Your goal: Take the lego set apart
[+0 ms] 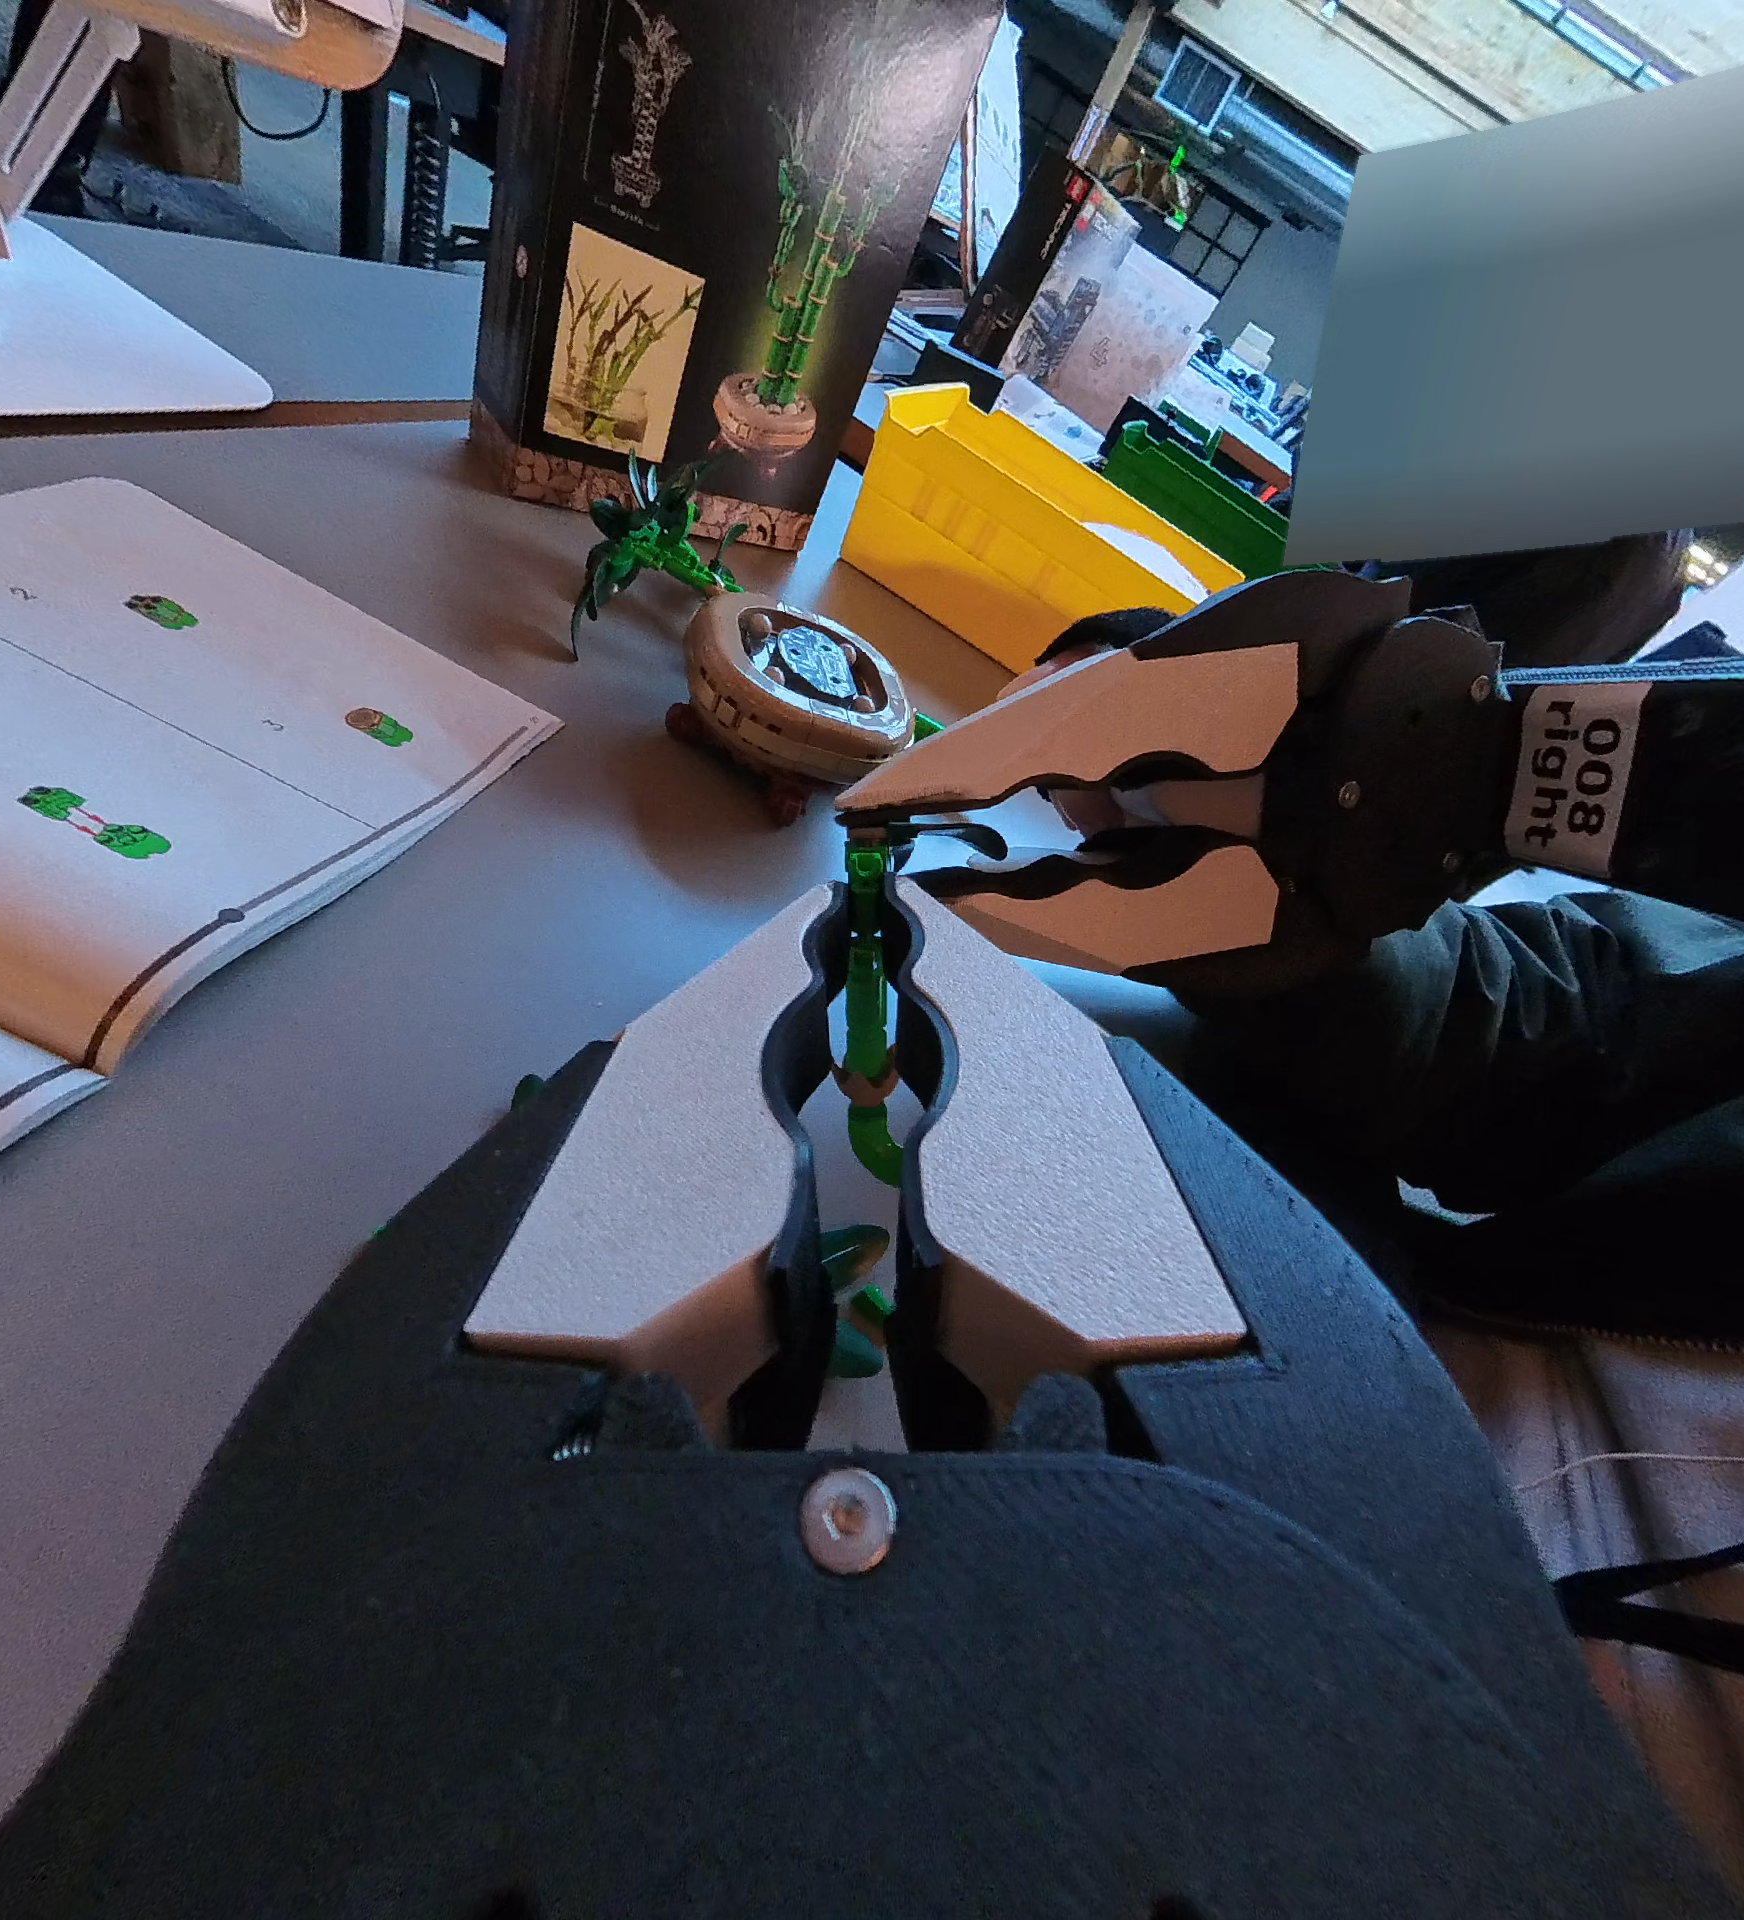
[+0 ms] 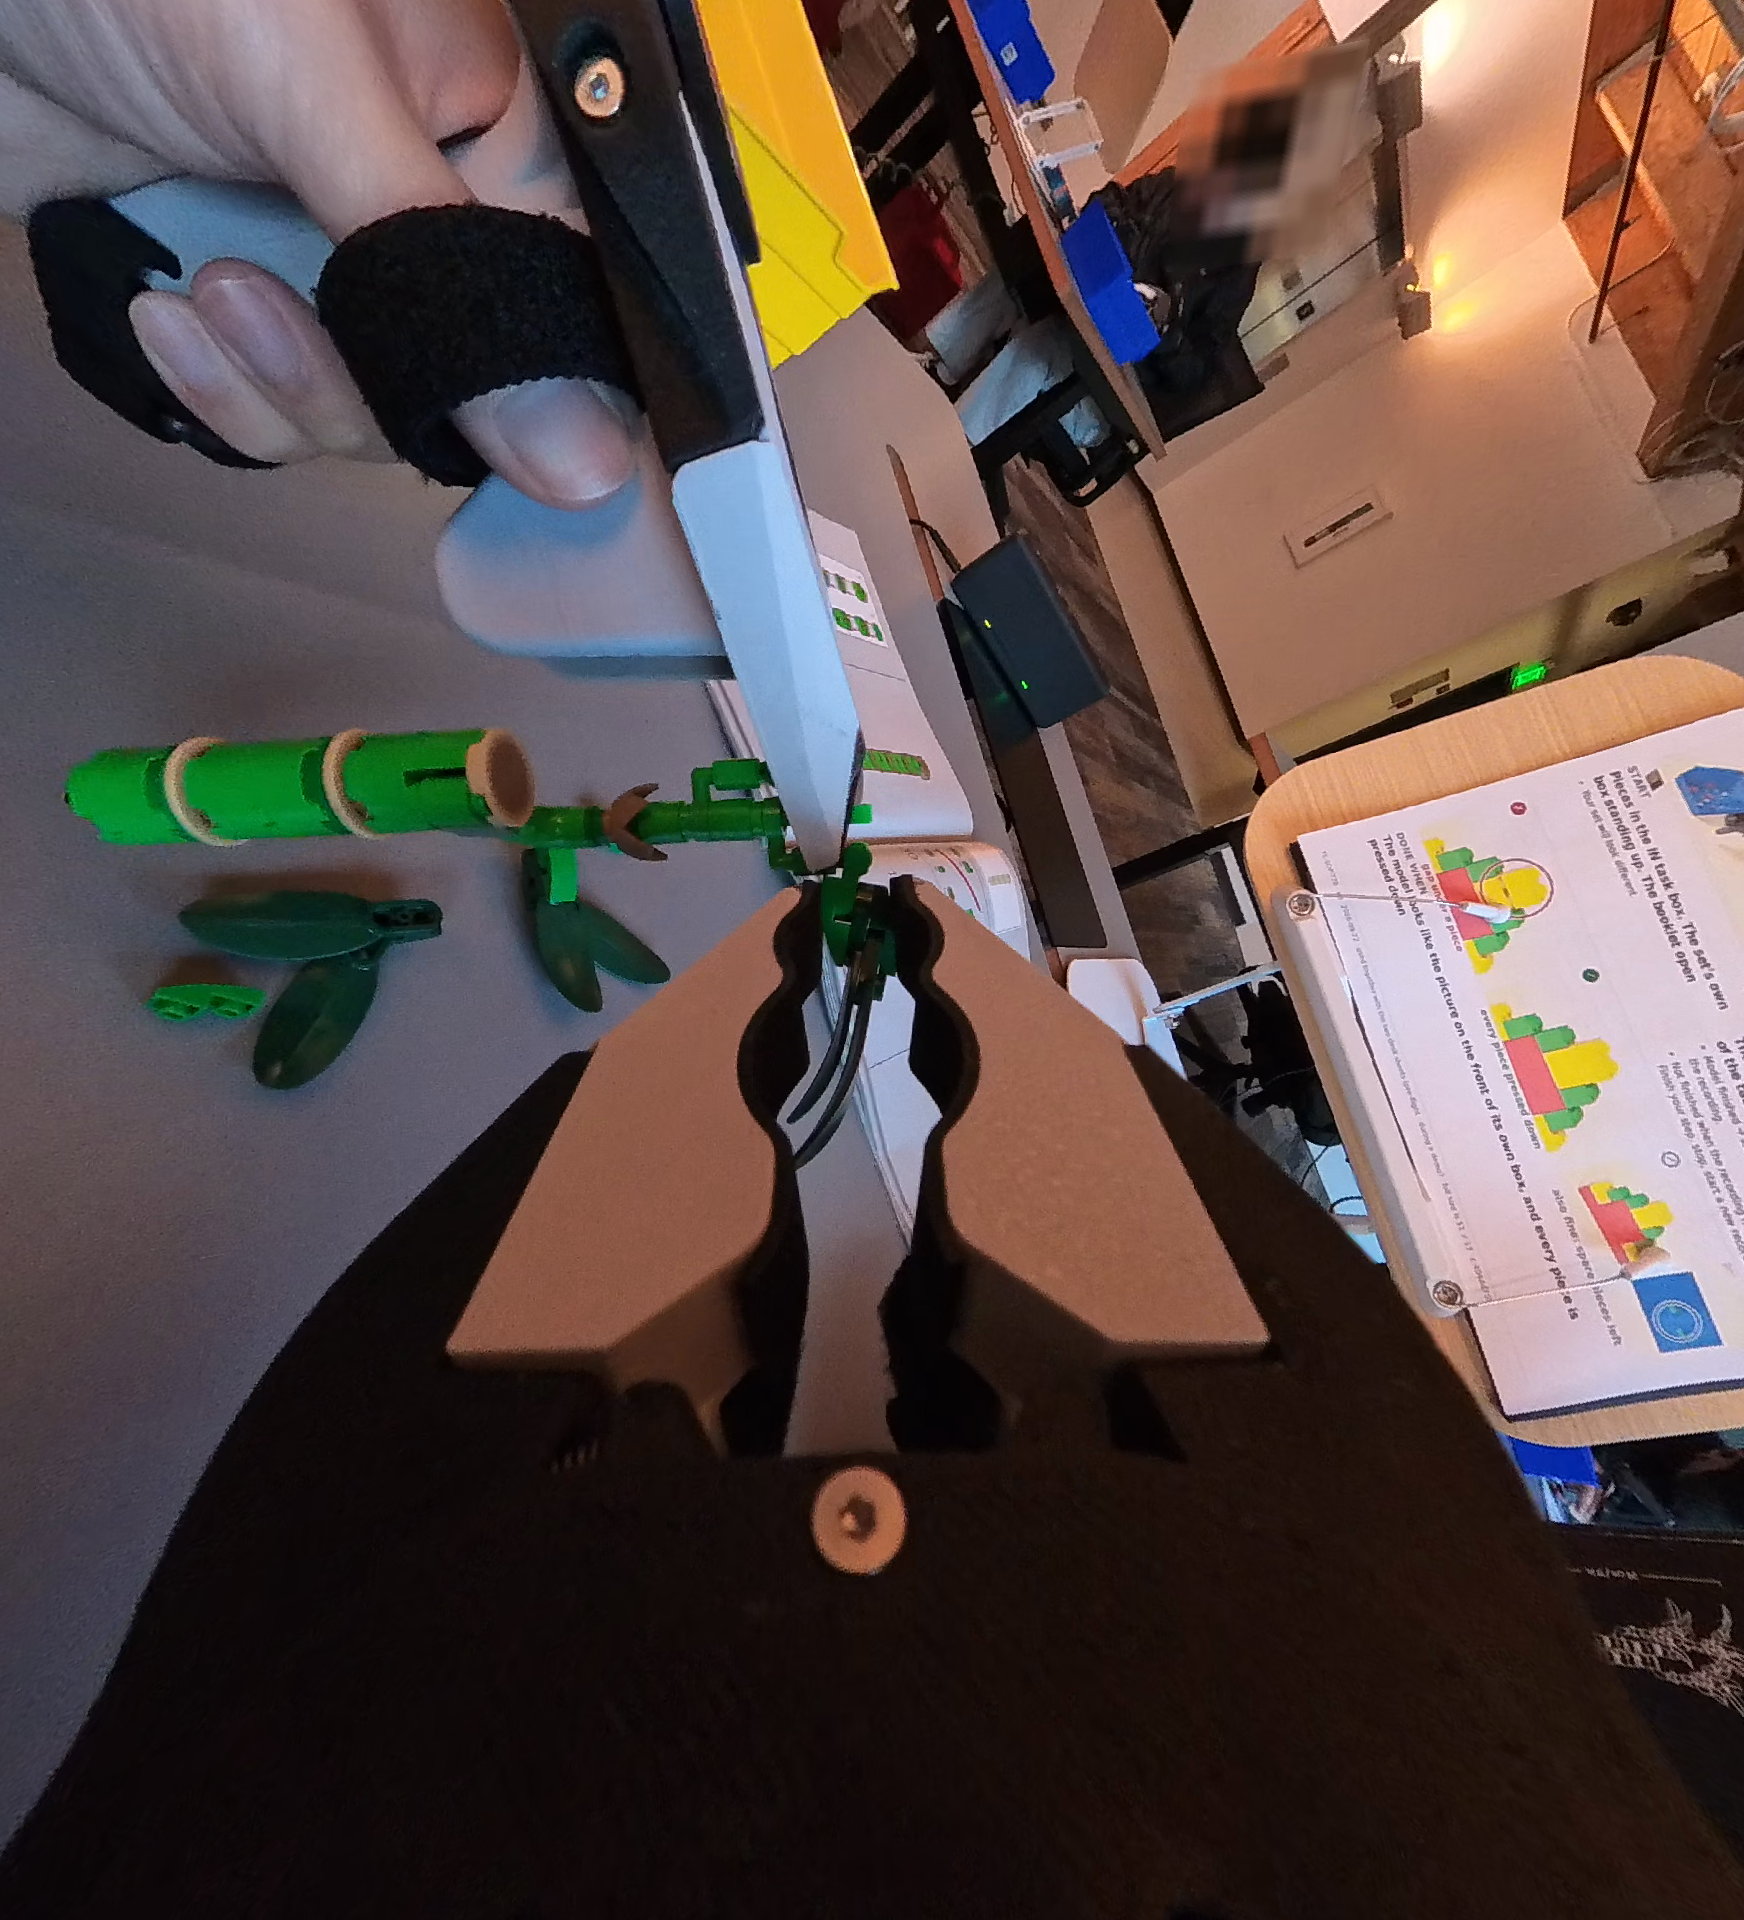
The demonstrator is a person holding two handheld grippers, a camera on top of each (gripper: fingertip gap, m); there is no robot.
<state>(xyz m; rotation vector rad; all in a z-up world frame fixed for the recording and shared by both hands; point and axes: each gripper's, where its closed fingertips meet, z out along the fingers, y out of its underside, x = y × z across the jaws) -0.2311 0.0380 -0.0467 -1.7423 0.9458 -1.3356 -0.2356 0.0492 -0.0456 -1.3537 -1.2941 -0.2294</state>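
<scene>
My left gripper (image 1: 863, 896) is shut on a thin green bamboo stem (image 1: 863, 977) and holds it above the grey table (image 1: 328, 1195). My right gripper (image 1: 873, 826) comes in from the right and is shut on the leaf cluster (image 2: 850, 925) at the stem's tip. In the right wrist view my right gripper (image 2: 852, 896) meets the left gripper's fingertips (image 2: 816, 800) at the stem's end (image 2: 702, 821). A thick green bamboo stalk (image 2: 296, 784) and loose dark leaves (image 2: 307, 925) lie on the table. The tan pot base (image 1: 795, 696) and a leafy branch (image 1: 655, 545) lie farther off.
The open instruction booklet (image 1: 172, 748) lies at the left. The set's box (image 1: 702, 239) stands behind, with a yellow bin (image 1: 1003, 509) to its right. A small green piece (image 2: 208, 1000) lies by the leaves. An instruction sheet on a stand (image 2: 1574, 1039) is at the right. The tips of both grippers are at nearly the same place. Left tips and right tips are each some 12 centimetres from the small green piece (image 2: 208, 1000). It is also in sight in the left wrist view (image 1: 883, 1306).
</scene>
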